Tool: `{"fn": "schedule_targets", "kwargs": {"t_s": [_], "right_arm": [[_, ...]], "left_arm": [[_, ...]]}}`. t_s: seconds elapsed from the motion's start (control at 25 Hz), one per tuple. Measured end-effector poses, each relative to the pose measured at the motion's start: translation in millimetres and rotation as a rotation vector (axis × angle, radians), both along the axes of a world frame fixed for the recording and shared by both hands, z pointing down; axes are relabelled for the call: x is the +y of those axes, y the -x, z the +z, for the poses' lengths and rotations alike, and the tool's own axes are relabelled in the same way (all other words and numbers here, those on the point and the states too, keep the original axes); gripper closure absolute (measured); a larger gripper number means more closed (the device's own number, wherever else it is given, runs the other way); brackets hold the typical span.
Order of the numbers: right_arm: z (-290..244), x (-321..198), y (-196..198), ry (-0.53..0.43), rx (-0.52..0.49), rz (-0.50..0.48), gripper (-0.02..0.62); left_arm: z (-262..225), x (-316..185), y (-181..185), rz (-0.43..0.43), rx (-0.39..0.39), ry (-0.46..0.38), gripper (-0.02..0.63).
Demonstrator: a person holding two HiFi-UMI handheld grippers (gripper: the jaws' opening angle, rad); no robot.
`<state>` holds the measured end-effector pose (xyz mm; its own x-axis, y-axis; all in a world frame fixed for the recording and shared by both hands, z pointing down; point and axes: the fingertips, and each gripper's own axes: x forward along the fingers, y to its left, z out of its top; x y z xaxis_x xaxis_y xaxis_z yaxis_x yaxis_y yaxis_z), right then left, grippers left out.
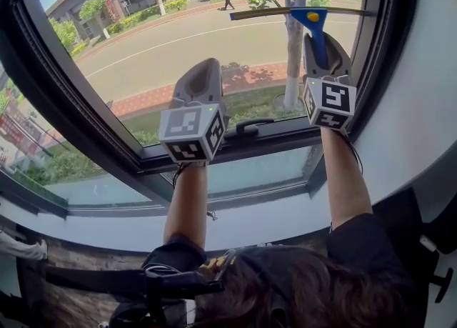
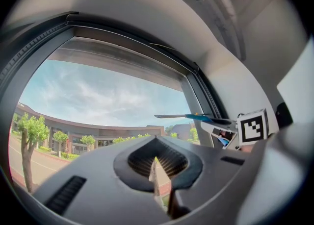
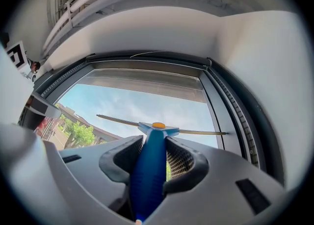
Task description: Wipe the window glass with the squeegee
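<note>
Gripping the squeegee (image 3: pixel 147 180) by its blue handle, with the jaws of the right gripper (image 3: pixel 156 146) closed tight on it. Blade just beyond the jaw tips, lying crosswise at the window glass (image 1: pixel 178 41) near the upper right frame. Beside it, left gripper (image 2: pixel 157 159) raised, jaws all but together, holding nothing.
</note>
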<state>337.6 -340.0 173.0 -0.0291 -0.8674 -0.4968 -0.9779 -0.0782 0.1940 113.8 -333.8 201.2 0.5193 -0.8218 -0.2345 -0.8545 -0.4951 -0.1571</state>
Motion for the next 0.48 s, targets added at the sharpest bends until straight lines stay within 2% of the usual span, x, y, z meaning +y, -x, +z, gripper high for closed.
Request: {"fn": "schedule_targets", "kwargs": {"t_s": [0.48], "right_arm": [[68.6,3.7,0.6,0.079,0.003,0.008,0.453]], "left_arm": [[45.6,0.4,0.8,-0.007,-0.011,0.054,0.603]]}}
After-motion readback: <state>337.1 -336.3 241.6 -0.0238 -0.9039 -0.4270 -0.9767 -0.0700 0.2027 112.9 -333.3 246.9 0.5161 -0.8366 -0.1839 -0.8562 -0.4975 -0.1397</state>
